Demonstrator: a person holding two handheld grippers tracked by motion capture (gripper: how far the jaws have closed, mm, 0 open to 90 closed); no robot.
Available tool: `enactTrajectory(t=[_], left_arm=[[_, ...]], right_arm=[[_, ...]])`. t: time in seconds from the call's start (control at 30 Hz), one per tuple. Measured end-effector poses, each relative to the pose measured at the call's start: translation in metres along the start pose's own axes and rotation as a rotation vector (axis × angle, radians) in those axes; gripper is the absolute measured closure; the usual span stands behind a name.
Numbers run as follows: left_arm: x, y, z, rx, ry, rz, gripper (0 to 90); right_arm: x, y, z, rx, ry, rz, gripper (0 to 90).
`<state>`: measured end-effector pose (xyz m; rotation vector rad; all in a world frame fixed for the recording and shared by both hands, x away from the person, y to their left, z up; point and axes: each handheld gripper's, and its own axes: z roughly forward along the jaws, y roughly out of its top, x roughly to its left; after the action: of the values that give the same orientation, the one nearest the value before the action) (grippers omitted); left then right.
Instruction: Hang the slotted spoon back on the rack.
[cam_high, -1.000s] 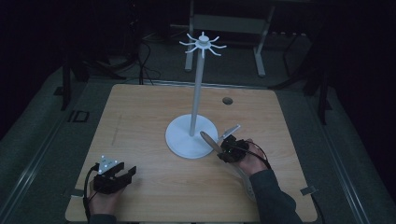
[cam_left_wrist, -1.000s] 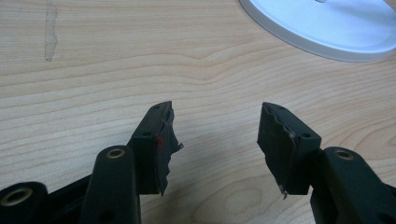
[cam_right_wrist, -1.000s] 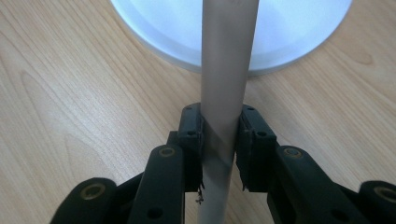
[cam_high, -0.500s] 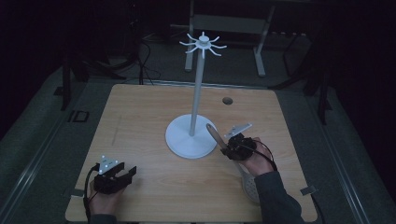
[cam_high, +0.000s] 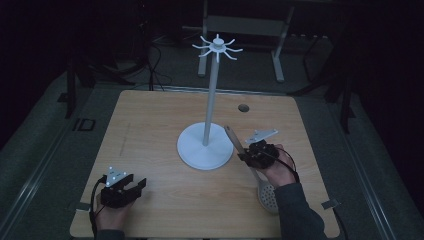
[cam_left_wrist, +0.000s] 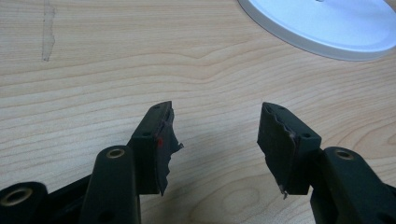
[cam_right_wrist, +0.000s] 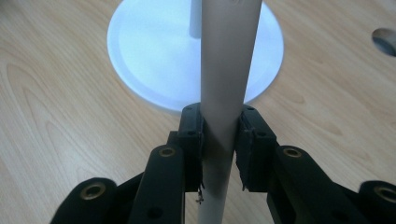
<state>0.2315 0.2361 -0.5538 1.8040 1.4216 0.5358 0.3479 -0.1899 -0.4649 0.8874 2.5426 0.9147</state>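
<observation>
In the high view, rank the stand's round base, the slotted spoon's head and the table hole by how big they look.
1. Base, largest.
2. Spoon head. It lies nearer the camera, which flatters it, yet it looks smaller than the base.
3. Table hole, smallest.

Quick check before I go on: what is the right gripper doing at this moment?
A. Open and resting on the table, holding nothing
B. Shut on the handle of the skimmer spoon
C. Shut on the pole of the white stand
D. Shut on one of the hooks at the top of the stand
B: the right gripper has both jaws pressed against the pale handle of the skimmer spoon, whose perforated bowl lies near the table's front edge.
</observation>
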Motion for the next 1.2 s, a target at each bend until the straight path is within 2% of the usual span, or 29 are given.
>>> enactTrajectory(t=[0.27,1.2], left_arm=[[0.0,0.0,-0.001,-0.004,0.002,-0.007,45.9],[0.0,0.0,-0.002,-0.011,0.004,-0.002,45.9]], right_arm=[[-0.004,0.003,-0.007,-0.058,-0.014,0.018,73.6],[-0.001,0.02,-0.029,-0.266,-0.055,0.003,73.7]])
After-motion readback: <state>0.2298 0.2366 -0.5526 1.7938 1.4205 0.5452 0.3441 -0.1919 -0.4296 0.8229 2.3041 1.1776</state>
